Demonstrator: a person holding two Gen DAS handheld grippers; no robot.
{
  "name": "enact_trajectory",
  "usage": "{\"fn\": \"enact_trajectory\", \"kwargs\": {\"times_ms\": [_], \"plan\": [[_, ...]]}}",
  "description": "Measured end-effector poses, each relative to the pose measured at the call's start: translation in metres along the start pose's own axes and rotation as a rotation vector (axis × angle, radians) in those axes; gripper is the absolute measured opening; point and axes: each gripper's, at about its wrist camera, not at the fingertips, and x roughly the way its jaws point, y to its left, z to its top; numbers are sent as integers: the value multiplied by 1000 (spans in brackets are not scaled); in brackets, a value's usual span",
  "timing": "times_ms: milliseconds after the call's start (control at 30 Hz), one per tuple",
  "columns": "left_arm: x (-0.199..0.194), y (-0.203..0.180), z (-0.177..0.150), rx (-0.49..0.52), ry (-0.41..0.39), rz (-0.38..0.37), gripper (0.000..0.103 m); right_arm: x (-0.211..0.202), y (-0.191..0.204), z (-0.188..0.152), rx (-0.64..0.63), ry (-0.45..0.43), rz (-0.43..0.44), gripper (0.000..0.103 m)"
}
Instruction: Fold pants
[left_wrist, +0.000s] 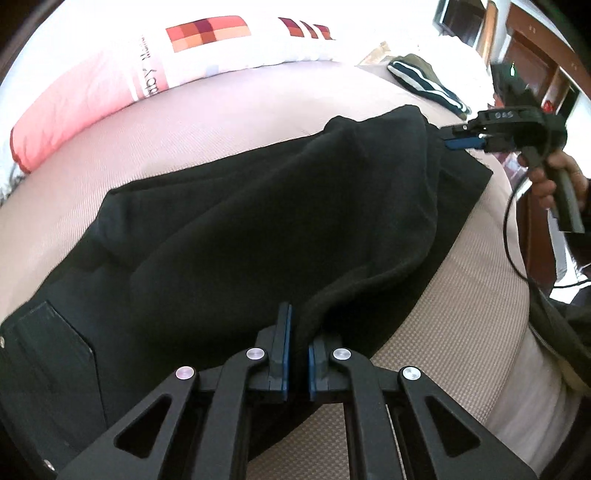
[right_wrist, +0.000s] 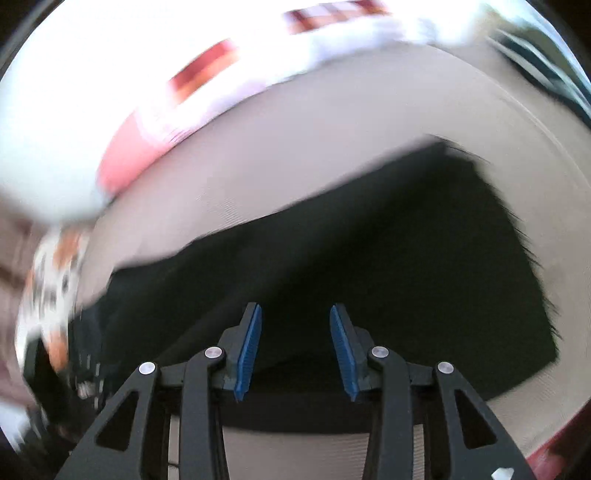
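Black pants (left_wrist: 229, 229) lie spread across a beige bed (left_wrist: 221, 122). My left gripper (left_wrist: 298, 332) is shut on a raised fold of the pants' near edge, which is lifted off the bed. My right gripper (left_wrist: 452, 142) shows in the left wrist view at the far right, just past the pants' leg end and not touching it. In the blurred right wrist view the right gripper (right_wrist: 295, 332) is open and empty above the pants (right_wrist: 388, 266).
A pink and white pillow (left_wrist: 92, 96) with orange squares lies along the bed's far side. A folded dark garment with white stripes (left_wrist: 424, 81) sits at the far right corner. Wooden furniture (left_wrist: 532, 48) stands beyond the bed.
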Motion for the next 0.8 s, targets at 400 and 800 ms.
{"fn": "enact_trajectory", "kwargs": {"times_ms": [400,800], "plan": [[5,7,-1,-66,25,-1,7,12,-94,20,326,-108,75,22],[5,8,-4,-82,20,-10,7,-16,-41,65,165,-160,-27,4]]}}
